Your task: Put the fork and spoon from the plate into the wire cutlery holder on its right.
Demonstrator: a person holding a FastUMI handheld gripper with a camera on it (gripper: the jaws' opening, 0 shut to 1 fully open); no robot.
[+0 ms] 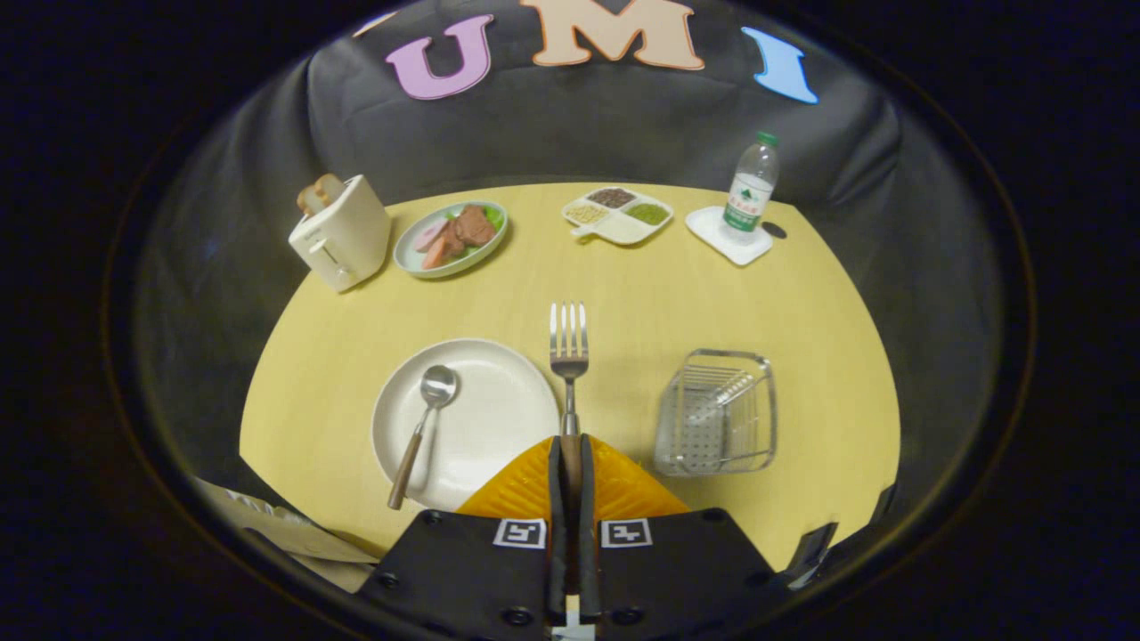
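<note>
A: What are your jaws doing?

B: My gripper (570,454) is gripping the fork (568,356) by its brown handle. The jaws are clenched on it from both sides, and most of the handle is sitting hidden between them. The shiny metal neck and four tines are sticking straight ahead of me, over the tabletop (641,303).

A: And the spoon?

B: The spoon (425,425) is lying on the round, smooth, cream-coloured plate (499,409), just left of my fingers. Its metal bowl is resting toward the plate's middle, and its wooden-looking handle is reaching past the near rim.

A: The holder?

B: The wire cutlery holder (718,411) is standing on the tabletop to the right of the plate and the fork, a boxy cage of thin bright wires. Its inside is looking hazy; I cannot tell whether there is a liner.
</note>
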